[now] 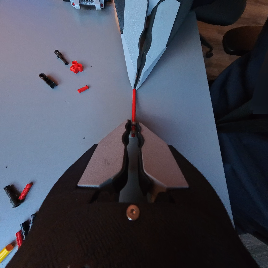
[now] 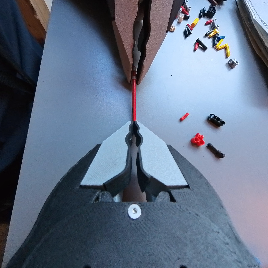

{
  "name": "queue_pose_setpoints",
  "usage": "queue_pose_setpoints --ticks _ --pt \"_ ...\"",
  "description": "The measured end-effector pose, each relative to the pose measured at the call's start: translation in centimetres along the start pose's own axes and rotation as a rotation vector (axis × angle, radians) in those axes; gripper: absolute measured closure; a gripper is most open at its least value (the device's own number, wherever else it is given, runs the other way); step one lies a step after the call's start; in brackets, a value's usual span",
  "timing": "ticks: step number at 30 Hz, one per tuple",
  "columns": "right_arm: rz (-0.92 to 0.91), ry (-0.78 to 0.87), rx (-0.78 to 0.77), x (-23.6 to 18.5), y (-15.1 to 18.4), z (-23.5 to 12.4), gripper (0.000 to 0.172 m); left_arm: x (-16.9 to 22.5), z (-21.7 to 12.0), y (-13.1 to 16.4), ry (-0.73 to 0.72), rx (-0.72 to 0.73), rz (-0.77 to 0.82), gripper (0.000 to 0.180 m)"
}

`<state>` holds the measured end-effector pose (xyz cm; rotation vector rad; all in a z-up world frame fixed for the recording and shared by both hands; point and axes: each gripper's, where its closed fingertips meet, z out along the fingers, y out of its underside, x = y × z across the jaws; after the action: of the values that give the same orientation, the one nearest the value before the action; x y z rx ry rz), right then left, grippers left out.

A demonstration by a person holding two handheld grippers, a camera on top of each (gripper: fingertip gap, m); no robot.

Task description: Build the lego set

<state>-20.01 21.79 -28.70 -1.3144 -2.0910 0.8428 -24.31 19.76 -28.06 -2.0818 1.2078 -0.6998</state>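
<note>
The left gripper [image 1: 134,127] and the right gripper [image 2: 134,123] face each other above the grey table [image 1: 72,116], each clamped on one end of a thin red rod [image 1: 134,104], with small plastic parts [image 1: 76,67] lying nearby.

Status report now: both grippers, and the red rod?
Left gripper shut on red rod, collared end. Right gripper pinches other end. Rod spans above table; loose parts off aside.
</note>
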Motion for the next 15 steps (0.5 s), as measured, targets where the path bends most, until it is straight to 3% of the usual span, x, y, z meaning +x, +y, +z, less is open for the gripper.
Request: queue_pose_setpoints --ticks 15 --pt "-0.034 -0.032 0.012 -0.23 -0.78 0.76 0.172 0.05 0.31 -0.13 -0.024 -0.004 0.027 0.176"
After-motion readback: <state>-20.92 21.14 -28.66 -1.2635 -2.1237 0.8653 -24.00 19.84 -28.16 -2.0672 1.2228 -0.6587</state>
